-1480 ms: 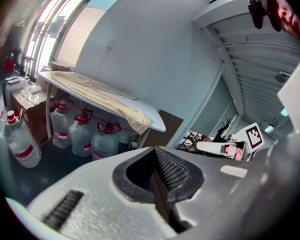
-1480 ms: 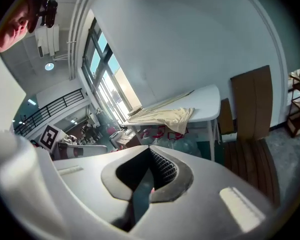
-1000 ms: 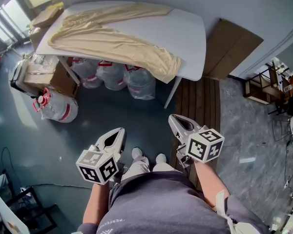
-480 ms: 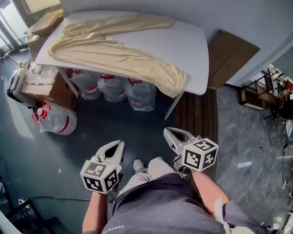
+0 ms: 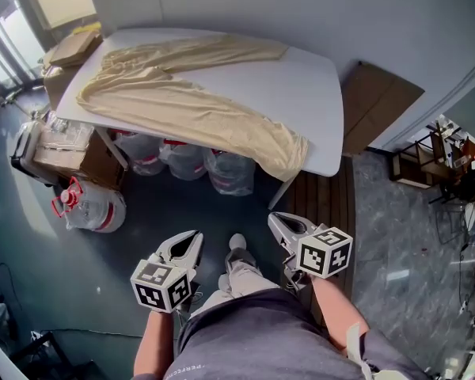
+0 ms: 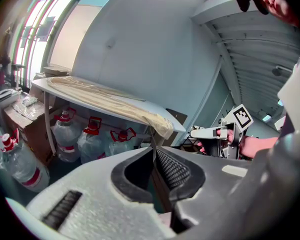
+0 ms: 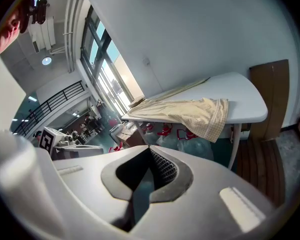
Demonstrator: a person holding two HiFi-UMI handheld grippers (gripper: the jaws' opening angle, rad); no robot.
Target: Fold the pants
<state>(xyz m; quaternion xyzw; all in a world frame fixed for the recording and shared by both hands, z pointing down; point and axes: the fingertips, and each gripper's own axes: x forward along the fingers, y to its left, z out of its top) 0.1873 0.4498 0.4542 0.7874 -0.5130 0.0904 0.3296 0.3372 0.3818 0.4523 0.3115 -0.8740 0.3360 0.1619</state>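
- The pants [image 5: 182,101], pale yellow, lie spread out across the white desk [image 5: 317,93], running from its far left corner to the near right edge.
- One end of the pants hangs over that near edge, close to a desk leg.
- The left hand-held gripper [image 5: 191,236] is low in the head view, well apart from the desk and pointing towards it. Its jaws have just been opening, but only by a crack, with the tips almost meeting. Nothing is between them.
- The right hand-held gripper [image 5: 277,218] is level with the left one, also well short of the desk. Its jaws are closed together and hold nothing.
- The person's shoe [image 5: 237,244] shows on the dark floor between the two hand-held grippers.
- Large water jugs [image 5: 182,161] with red handles stand under the desk.
- A cardboard box [image 5: 71,50] sits at the desk's far left corner.
- A brown board [image 5: 380,105] leans on the wall to the desk's right.
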